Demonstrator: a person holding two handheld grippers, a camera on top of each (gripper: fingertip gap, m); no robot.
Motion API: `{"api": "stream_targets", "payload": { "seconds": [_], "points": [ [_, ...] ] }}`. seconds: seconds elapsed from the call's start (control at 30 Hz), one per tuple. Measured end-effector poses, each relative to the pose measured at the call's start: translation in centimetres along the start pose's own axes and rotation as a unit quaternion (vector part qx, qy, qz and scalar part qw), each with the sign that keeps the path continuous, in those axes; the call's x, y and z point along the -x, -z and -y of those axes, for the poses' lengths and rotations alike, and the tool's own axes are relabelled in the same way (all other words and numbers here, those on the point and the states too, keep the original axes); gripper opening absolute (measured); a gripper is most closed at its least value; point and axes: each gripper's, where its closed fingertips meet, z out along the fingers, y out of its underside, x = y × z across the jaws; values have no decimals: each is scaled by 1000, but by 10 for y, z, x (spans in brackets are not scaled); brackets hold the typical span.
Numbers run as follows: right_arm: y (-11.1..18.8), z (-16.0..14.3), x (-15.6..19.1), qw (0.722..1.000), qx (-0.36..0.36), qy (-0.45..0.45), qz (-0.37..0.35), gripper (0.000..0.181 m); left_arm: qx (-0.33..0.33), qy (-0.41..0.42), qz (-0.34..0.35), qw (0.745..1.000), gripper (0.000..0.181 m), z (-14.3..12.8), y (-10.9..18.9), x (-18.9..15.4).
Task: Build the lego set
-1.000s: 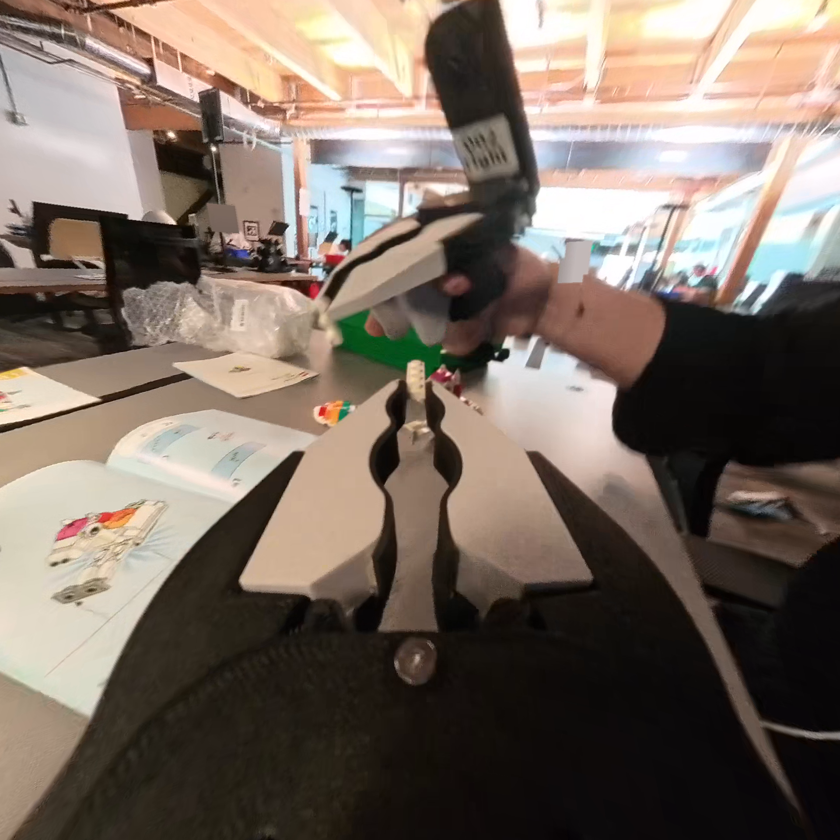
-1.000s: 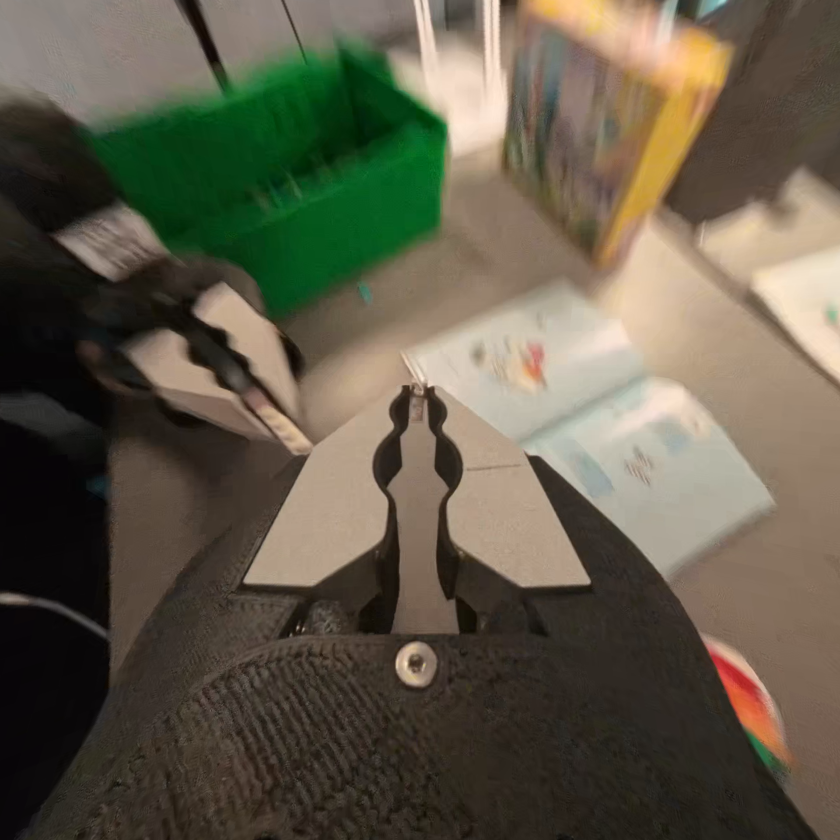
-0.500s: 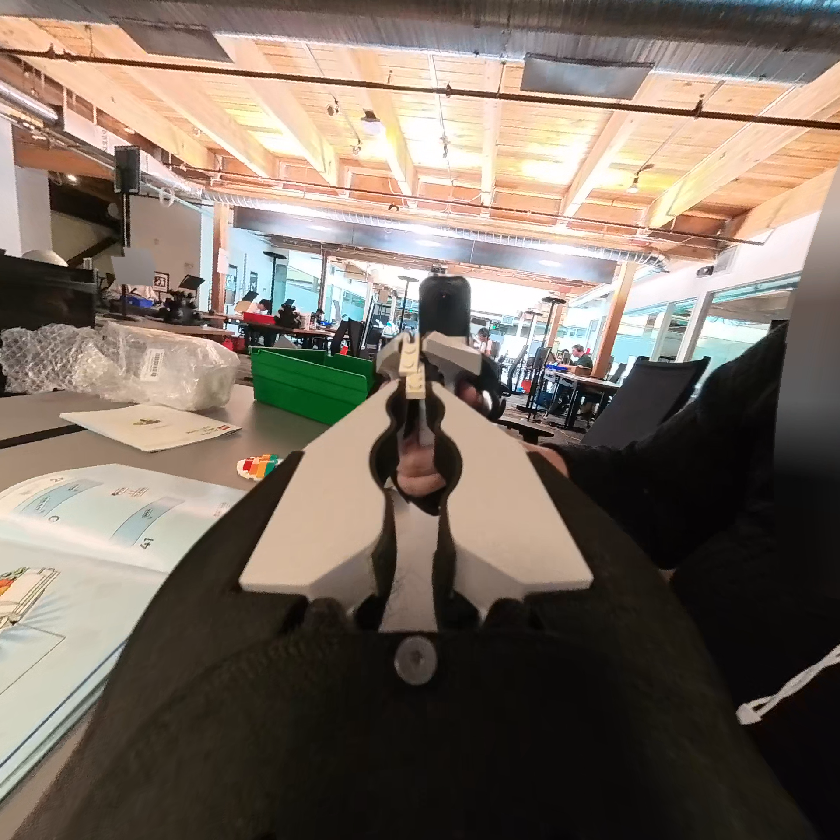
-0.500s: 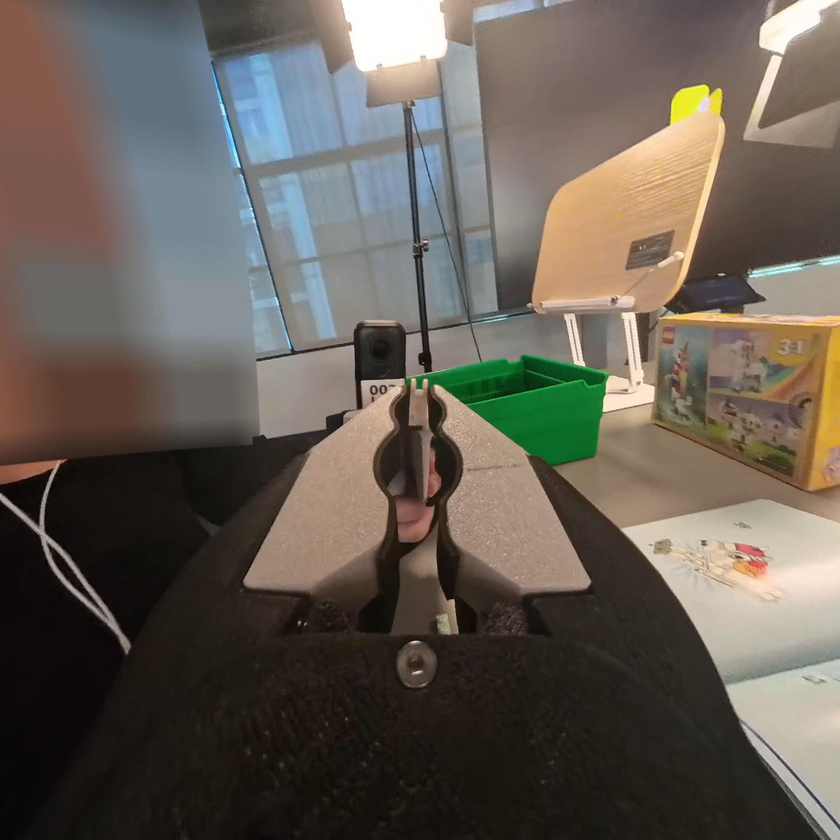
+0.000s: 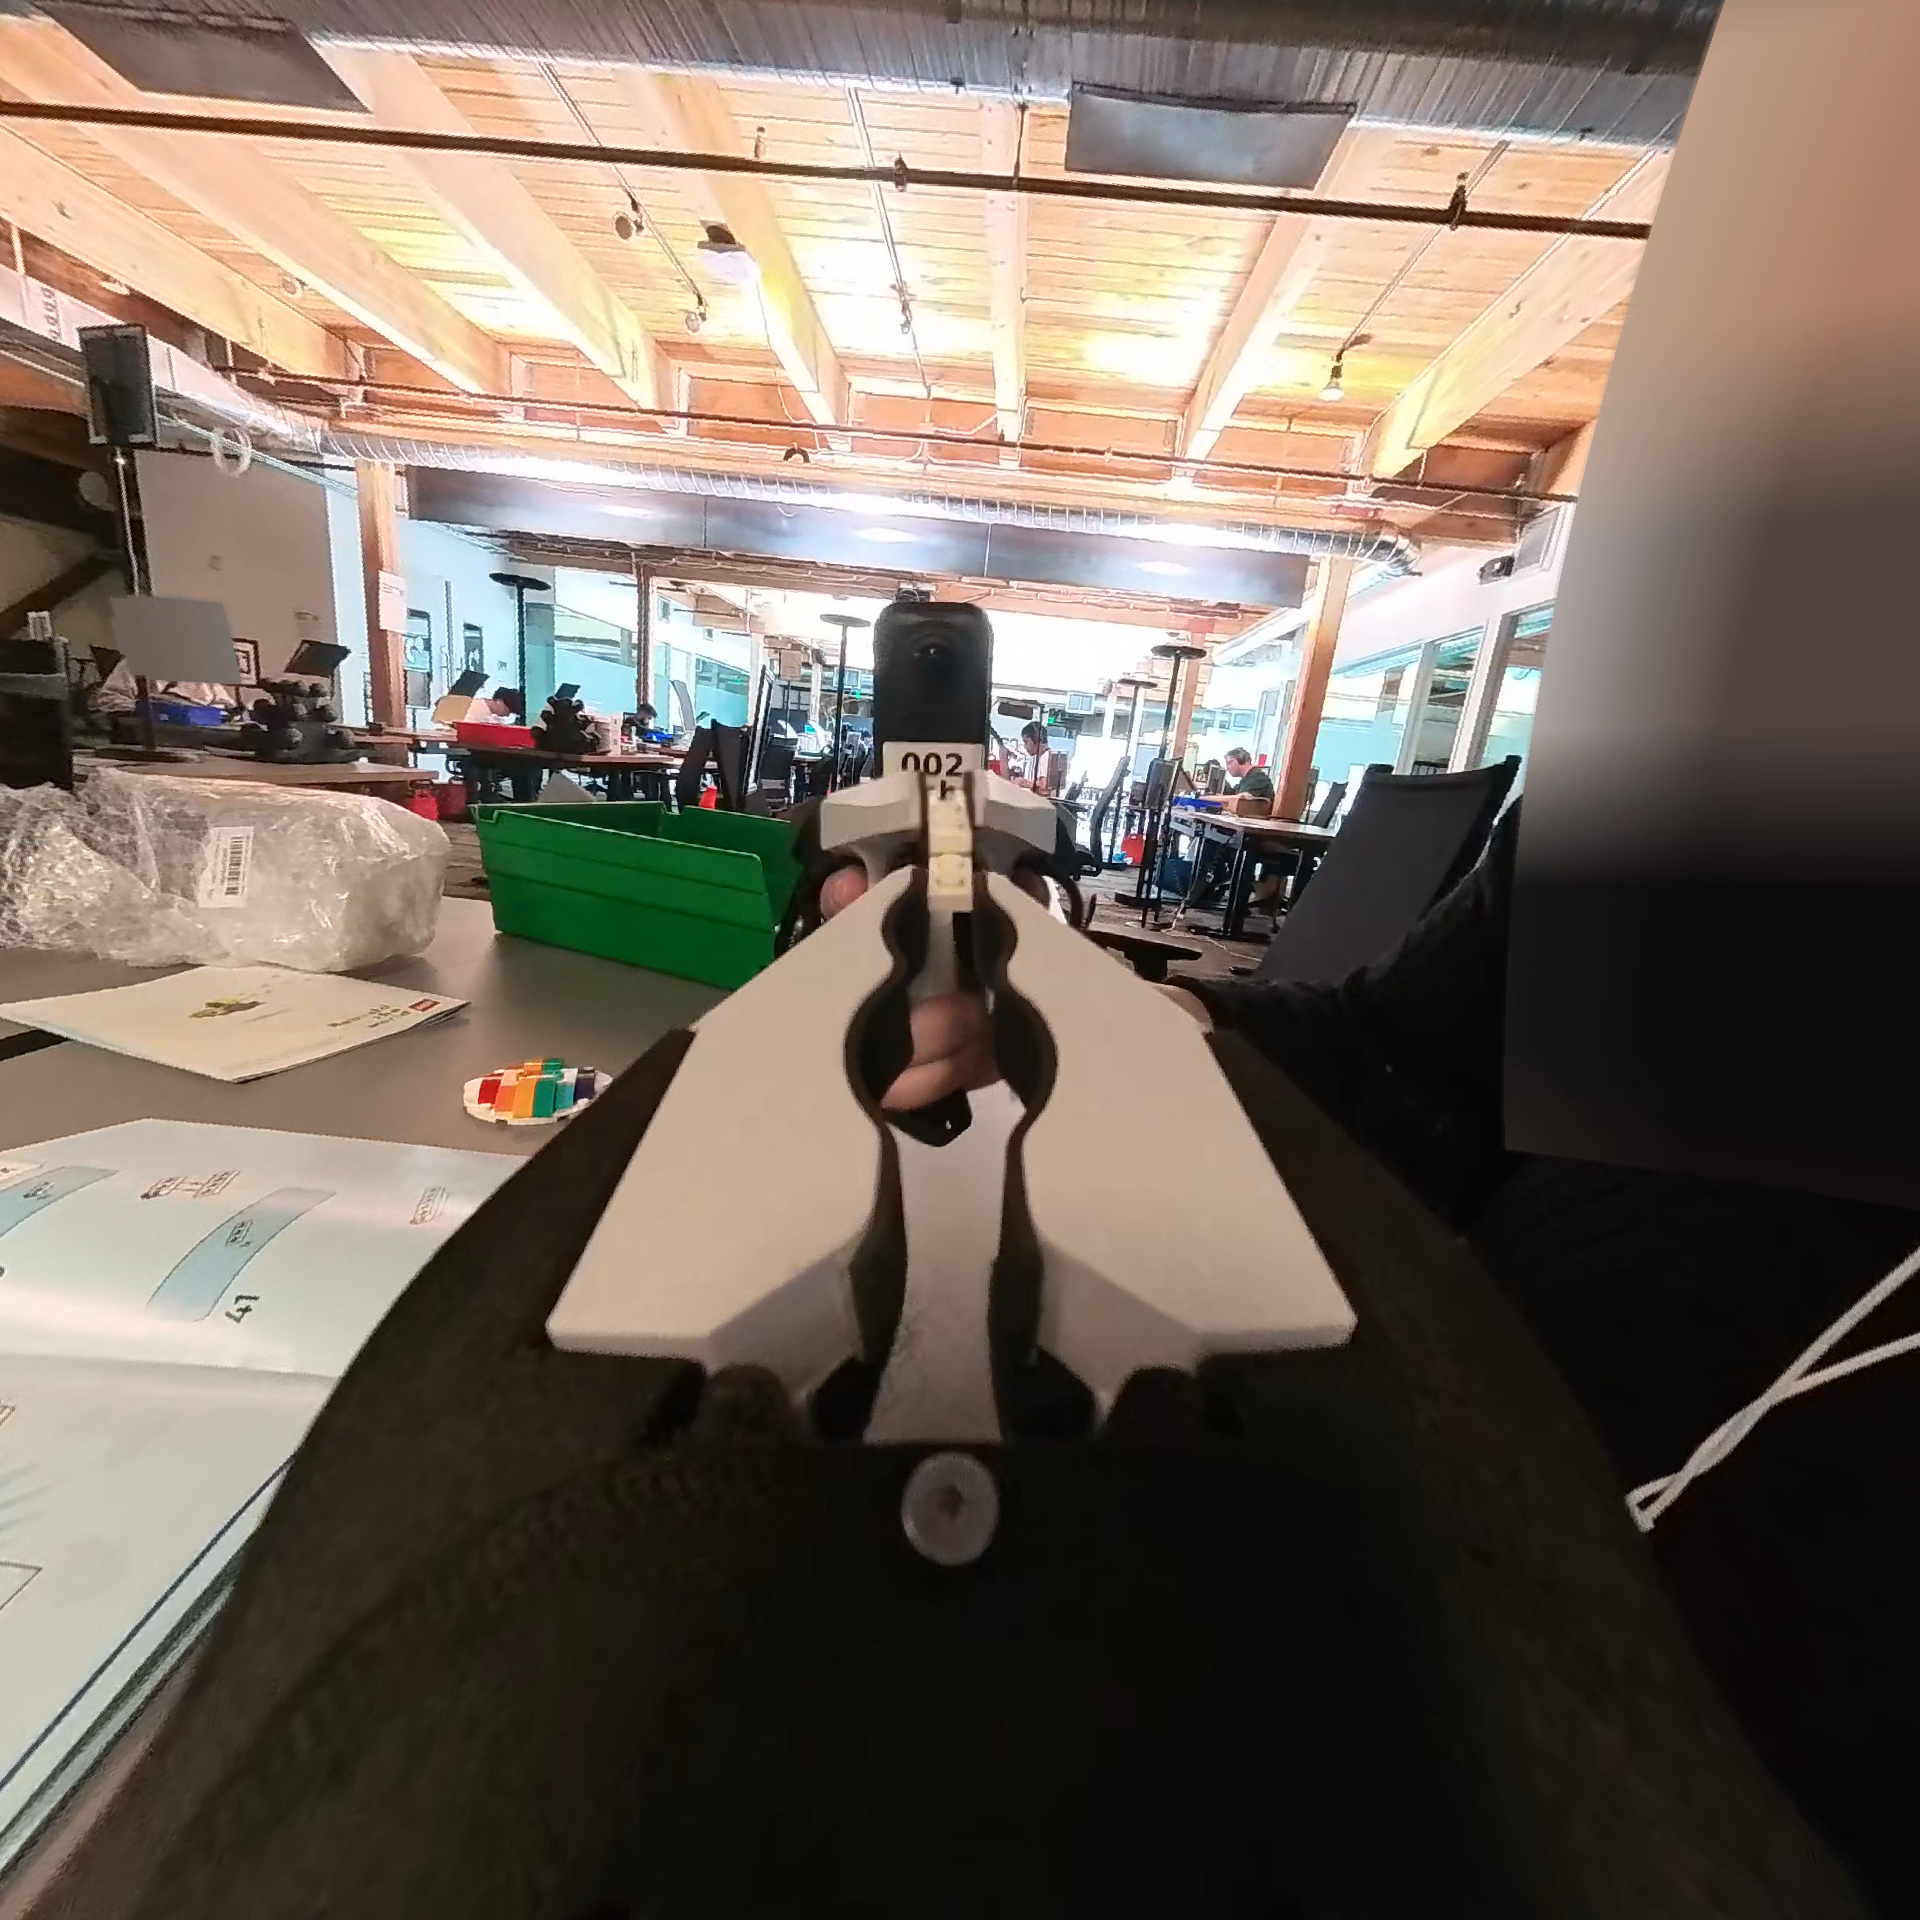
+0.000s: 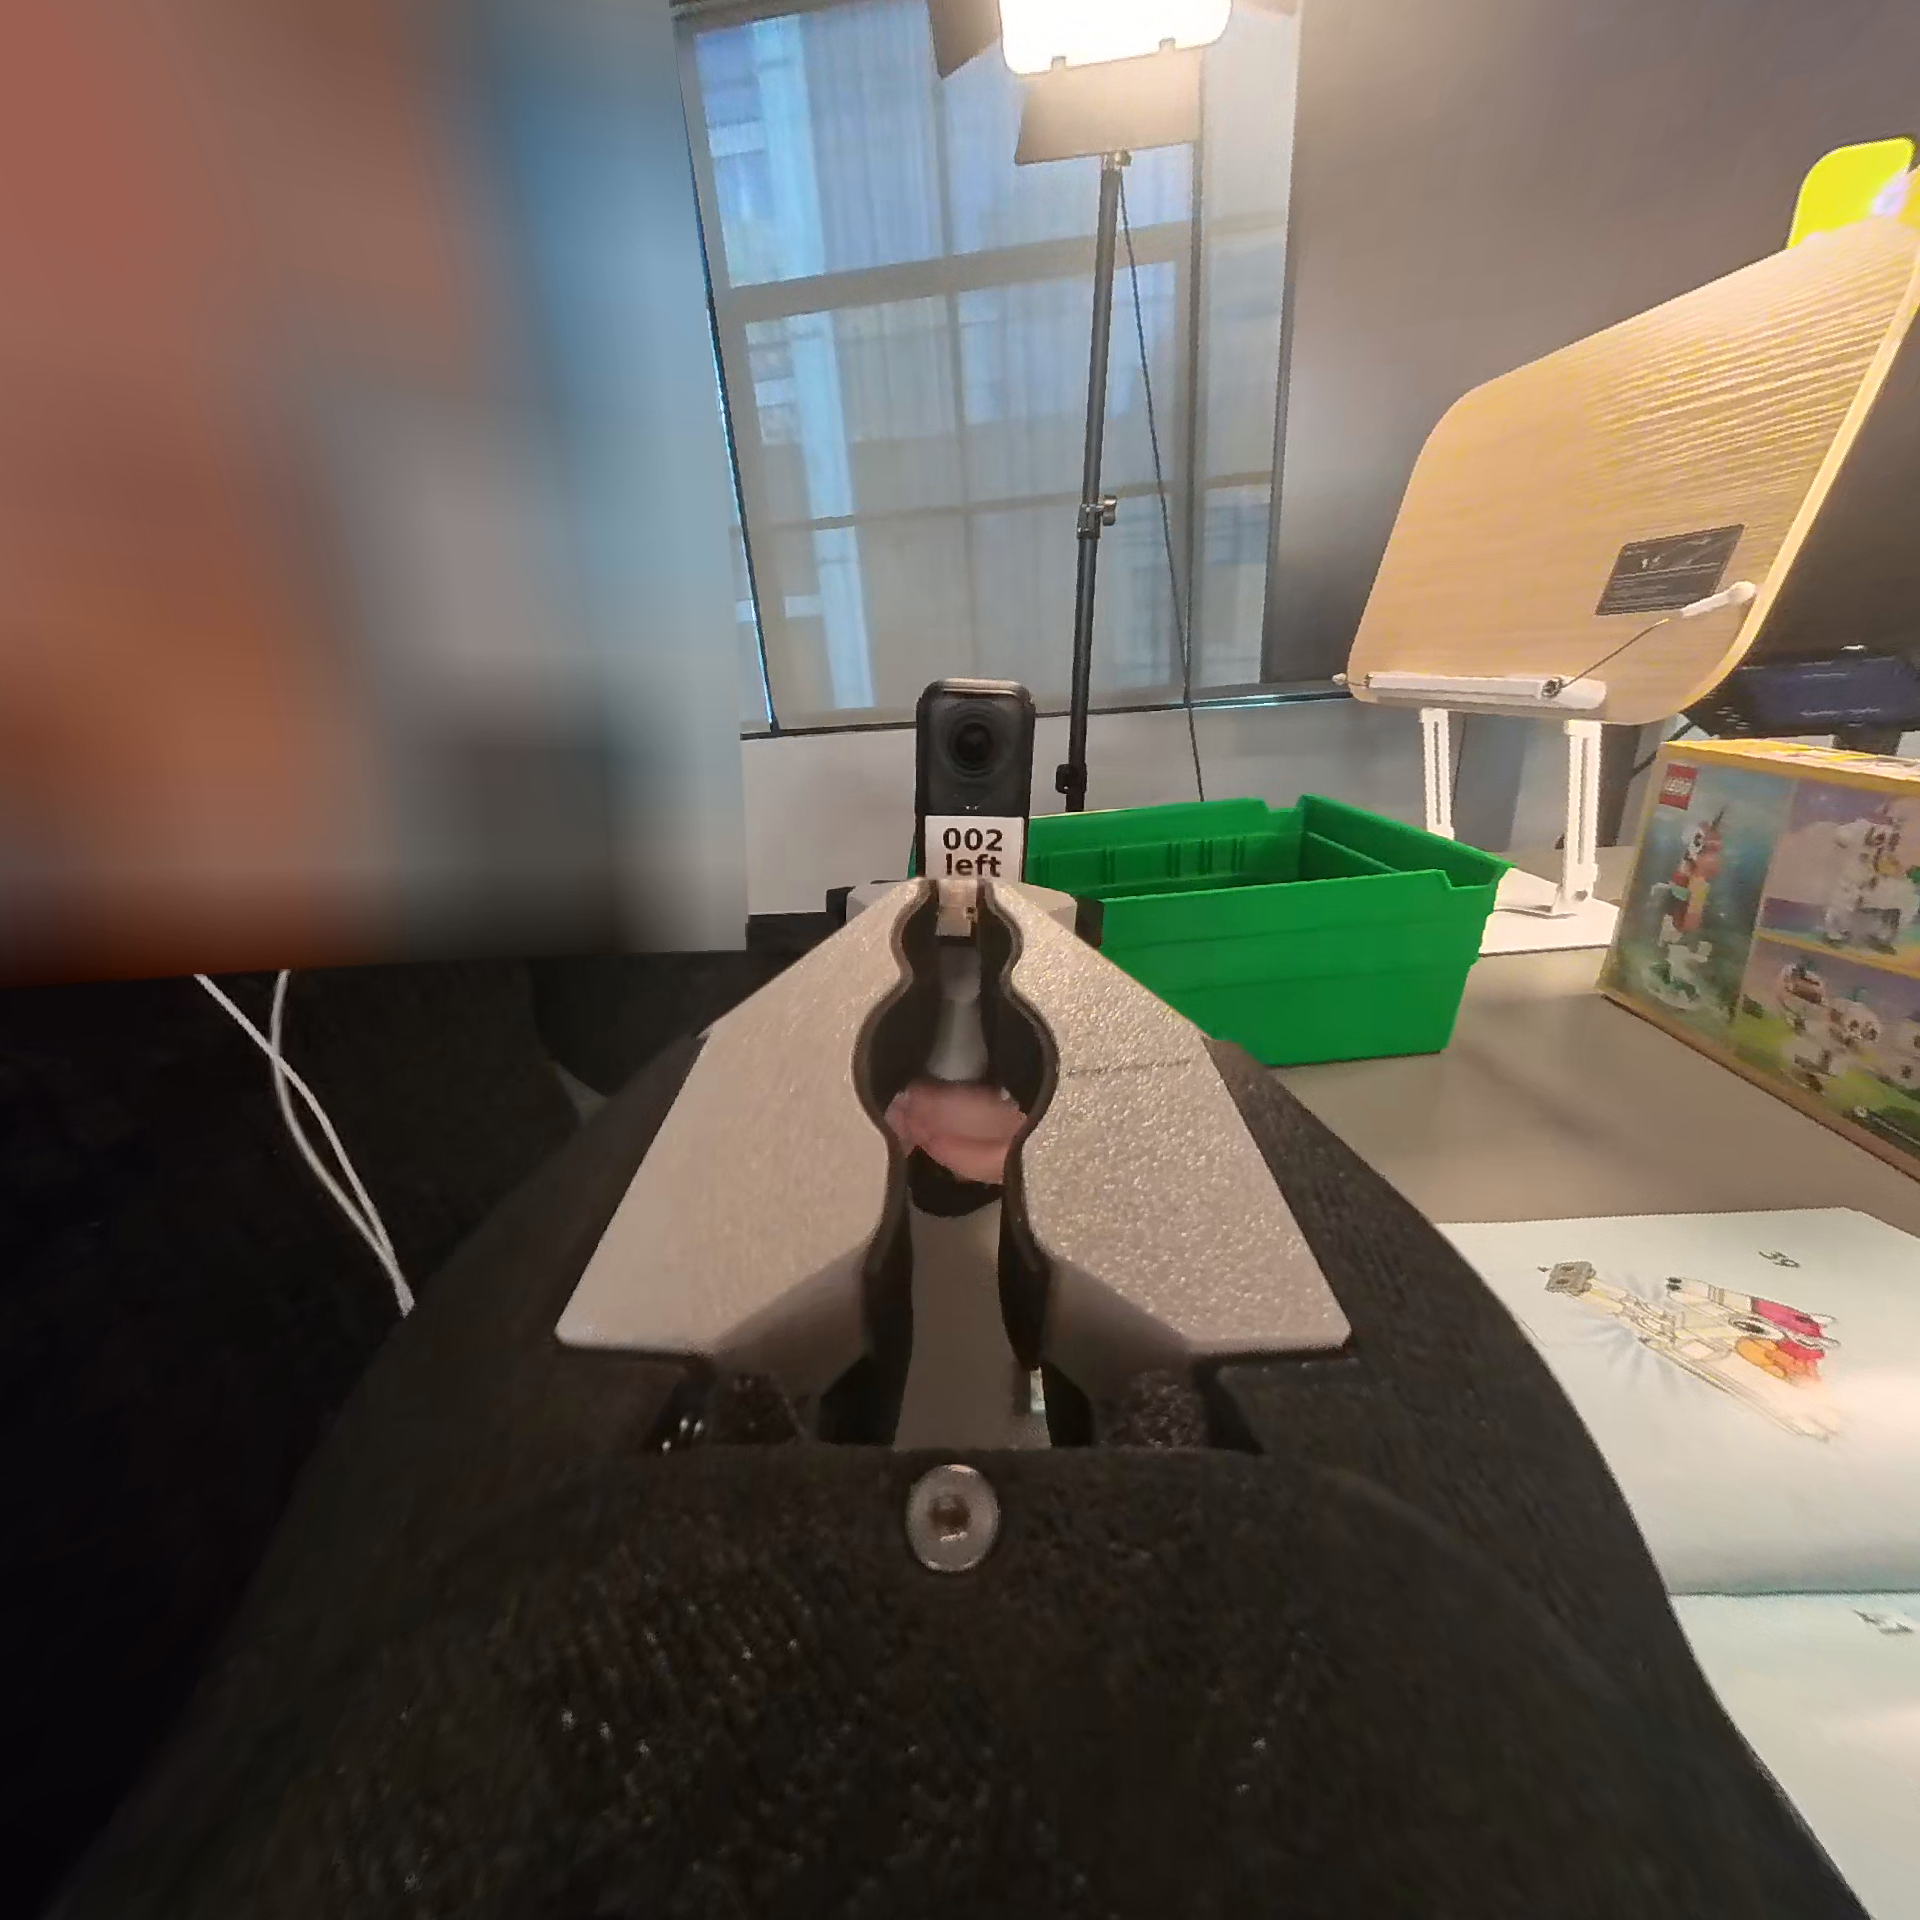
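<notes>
My left gripper (image 5: 951,902) is shut on a white lego piece (image 5: 951,868) that sticks out past its tips. My right gripper (image 6: 956,906) is shut on a small pale lego piece (image 6: 956,923). Both grippers are held up above the table and point straight at each other, tip to tip. In the left wrist view the right gripper's grey fingers (image 5: 878,821) stand just behind the white piece, and the two pieces look to be touching. In the right wrist view the left gripper's black camera (image 6: 974,758) shows right behind my tips. A hand shows through each jaw gap.
A green bin (image 5: 634,883) (image 6: 1278,935) stands on the grey table. A round white plate with rainbow bricks (image 5: 535,1091), an open instruction booklet (image 5: 156,1299) (image 6: 1714,1403), a leaflet (image 5: 239,1018), a bubble-wrap bag (image 5: 208,873), the lego box (image 6: 1787,935) and a wooden stand (image 6: 1662,499) are around. The grippers are tip to tip, or close to it.
A second ago both grippers pointed down over the table. They have swung up level and face each other. Since half a second ago the tips have drawn closer.
</notes>
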Motion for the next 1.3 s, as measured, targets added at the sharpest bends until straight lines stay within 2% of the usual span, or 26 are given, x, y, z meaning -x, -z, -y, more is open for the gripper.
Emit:
{"api": "stream_targets", "payload": {
  "seconds": [0.3,1.0,1.2,1.3],
  "points": [
    [1,-2,-3,999,14,22,-19,5,4,1,6,1000,7,-2,0,2],
    [-1,-6,2,999,31,35,-8,7,12,-2,-2,1000,7,-5,-2,-1],
    [-1,-6,2,999,29,31,-6,9,11,-3,0,1000,7,-5,-2,0],
    [1,-4,0,999,29,42,-14,16,12,-4,5,1000,7,-5,-2,1]
  ]
}}
